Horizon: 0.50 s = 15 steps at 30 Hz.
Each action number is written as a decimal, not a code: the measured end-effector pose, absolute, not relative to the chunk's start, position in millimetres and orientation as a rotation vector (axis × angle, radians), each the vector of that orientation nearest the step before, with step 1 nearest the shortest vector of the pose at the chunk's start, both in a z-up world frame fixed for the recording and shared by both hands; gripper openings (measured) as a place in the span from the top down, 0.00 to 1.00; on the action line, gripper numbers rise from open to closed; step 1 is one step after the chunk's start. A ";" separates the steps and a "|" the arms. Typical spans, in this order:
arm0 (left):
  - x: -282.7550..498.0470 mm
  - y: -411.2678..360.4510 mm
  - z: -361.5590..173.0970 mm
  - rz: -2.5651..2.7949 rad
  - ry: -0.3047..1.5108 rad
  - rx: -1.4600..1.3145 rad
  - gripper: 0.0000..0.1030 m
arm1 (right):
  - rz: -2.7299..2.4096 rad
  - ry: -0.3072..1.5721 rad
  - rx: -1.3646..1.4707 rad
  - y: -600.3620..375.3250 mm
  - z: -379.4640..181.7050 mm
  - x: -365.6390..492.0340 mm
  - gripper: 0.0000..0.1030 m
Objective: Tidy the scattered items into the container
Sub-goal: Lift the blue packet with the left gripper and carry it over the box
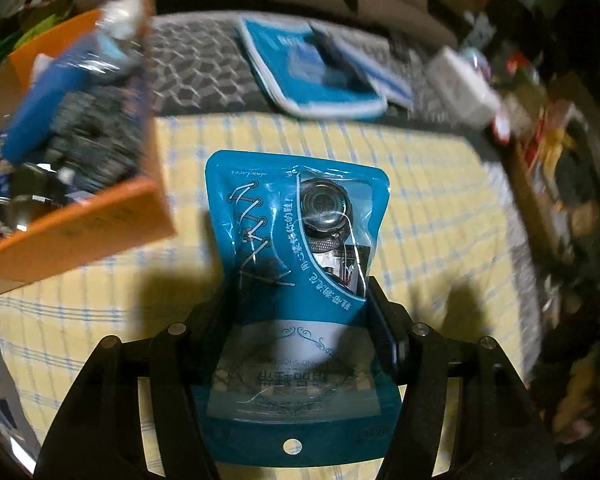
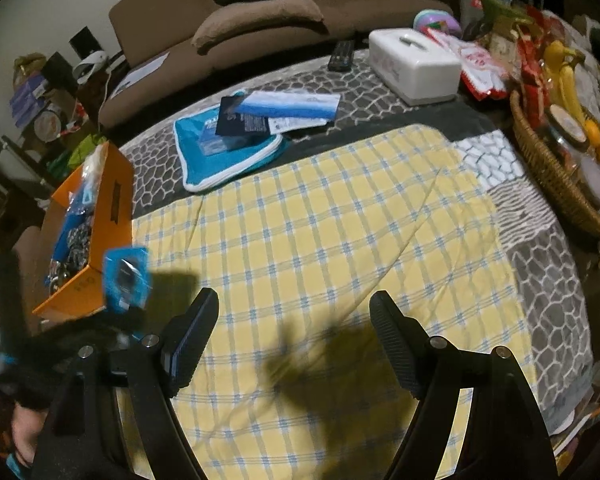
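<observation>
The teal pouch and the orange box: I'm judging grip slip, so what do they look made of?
The teal pouch, held in the left gripper, looks like glossy plastic film: glare streaks, a clear window. The orange box looks like matte cardboard: flat, stiff, dull walls, though blur leaves that uncertain.

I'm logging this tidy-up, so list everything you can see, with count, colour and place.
Box: one, orange, left edge of the table, partly filled.
Packet: one, teal, in the left hand-held gripper.
Cloth: one, yellow check, table centre.
Pouch: one, teal, behind the cloth, papers on top.
Tissue box: one, white, far right.
Remote: one, black, far edge.
Basket: one, wicker, right, with bananas.
Sofa: one, brown, behind.
Left hand-held gripper: shut on the packet.
Right hand-held gripper: open, empty.
</observation>
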<state>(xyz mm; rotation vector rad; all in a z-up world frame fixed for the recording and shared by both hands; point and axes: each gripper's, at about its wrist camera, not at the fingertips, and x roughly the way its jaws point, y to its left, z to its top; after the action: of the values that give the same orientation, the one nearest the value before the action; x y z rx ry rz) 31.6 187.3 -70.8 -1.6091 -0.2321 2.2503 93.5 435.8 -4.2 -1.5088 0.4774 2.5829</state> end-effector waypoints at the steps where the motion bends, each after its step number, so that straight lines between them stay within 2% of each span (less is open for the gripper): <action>1: 27.4 174.6 -61.8 2.270 -0.278 -1.587 0.43 | 2.588 0.498 -1.526 433.6 -7.4 91.6 0.23; 7: 8.7 114.3 -33.2 2.423 -0.418 -1.511 0.43 | 2.589 0.582 -1.672 410.3 -36.2 54.6 0.19; 10: 2.8 88.7 -28.8 2.461 -0.485 -1.503 0.43 | 2.556 0.694 -1.731 400.4 -52.5 17.5 0.18; 15: -1.6 65.6 -28.2 2.494 -0.537 -1.500 0.43 | 2.601 0.747 -1.630 379.0 -63.7 -66.4 0.14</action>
<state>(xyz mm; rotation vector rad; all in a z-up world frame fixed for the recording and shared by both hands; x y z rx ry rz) -1.6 65.6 -28.2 -1.4999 -0.5367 2.4945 -66.4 379.0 -63.7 -1.6299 0.7470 2.6009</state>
